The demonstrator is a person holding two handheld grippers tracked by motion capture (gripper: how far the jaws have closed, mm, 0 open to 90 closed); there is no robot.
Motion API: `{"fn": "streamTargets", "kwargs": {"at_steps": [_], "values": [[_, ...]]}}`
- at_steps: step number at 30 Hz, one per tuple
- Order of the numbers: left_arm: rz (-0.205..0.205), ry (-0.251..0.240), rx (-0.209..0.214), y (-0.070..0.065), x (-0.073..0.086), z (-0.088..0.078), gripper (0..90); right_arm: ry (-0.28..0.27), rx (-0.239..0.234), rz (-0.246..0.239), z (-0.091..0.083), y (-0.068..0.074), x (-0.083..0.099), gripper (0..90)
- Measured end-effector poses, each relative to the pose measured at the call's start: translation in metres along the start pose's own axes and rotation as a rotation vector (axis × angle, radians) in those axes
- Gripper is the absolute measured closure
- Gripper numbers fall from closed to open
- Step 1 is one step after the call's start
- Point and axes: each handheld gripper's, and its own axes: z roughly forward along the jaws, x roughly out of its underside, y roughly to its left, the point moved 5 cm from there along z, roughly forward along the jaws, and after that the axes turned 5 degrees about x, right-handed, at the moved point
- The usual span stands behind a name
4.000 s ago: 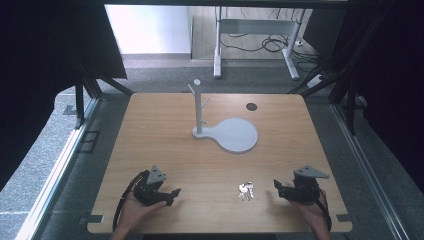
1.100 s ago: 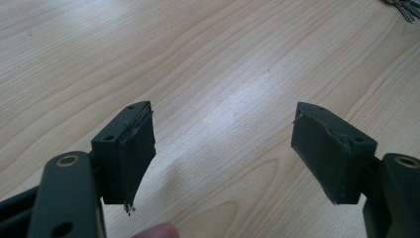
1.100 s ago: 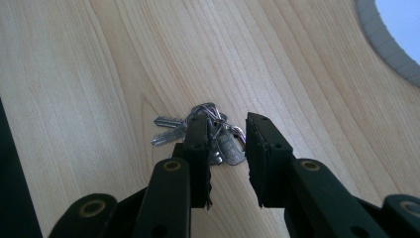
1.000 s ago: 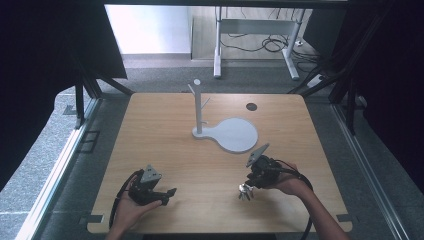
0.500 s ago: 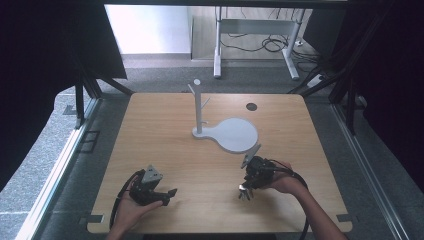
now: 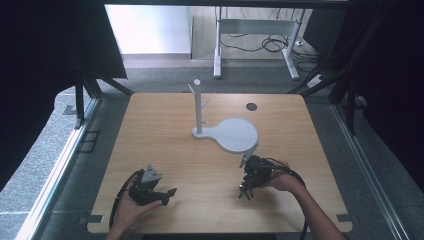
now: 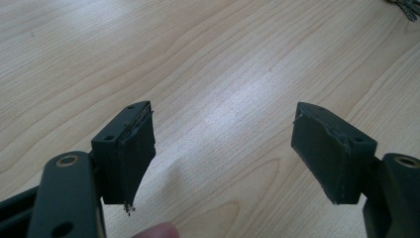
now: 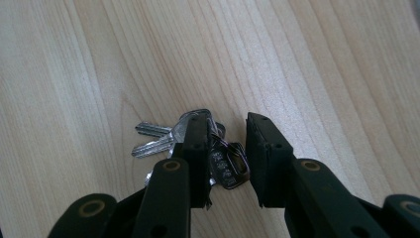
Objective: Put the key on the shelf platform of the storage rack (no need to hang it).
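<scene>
Keys (image 8: pixel 198 144) lie between right gripper (image 8: pixel 225 148) fingers, still apart, no clamp yet; lift and hang left. Left gripper (image 7: pixel 223 148) fingers apart, empty.

A small bunch of silver metal keys (image 8: pixel 171 140) on a ring, with a dark brownish tag or fob (image 8: pixel 229 166) attached, lies flat on the light wooden tabletop (image 8: pixel 322 64). In the right gripper view it sits at lower centre, two toothed blades fanned out toward the left of the frame, their heads gathered at the ring (the print on the fob is too small to read). In the high view the bunch (image 6: pixel 244 190) shows as a small dark cluster in the lower right of the table.
</scene>
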Motion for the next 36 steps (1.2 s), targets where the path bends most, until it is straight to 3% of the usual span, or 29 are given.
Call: {"fn": "streamTargets", "kwargs": {"at_steps": [11,18,29,36], "values": [[0.003,-0.001,-0.003,0.001,0.0,-0.001,25.2,0.014,-0.039,0.023,0.002,-0.002,0.002,88.0],[0.001,-0.007,-0.005,0.001,0.0,-0.001,25.1,0.025,-0.032,0.023,0.001,-0.002,0.004,89.1],[-0.001,-0.005,-0.005,0.002,0.0,-0.001,25.2,0.017,-0.009,0.129,-0.016,-0.009,0.008,89.5],[-0.004,-0.009,-0.005,0.002,0.0,-0.003,25.1,-0.002,-0.009,0.151,-0.028,-0.011,0.005,89.6]]}}
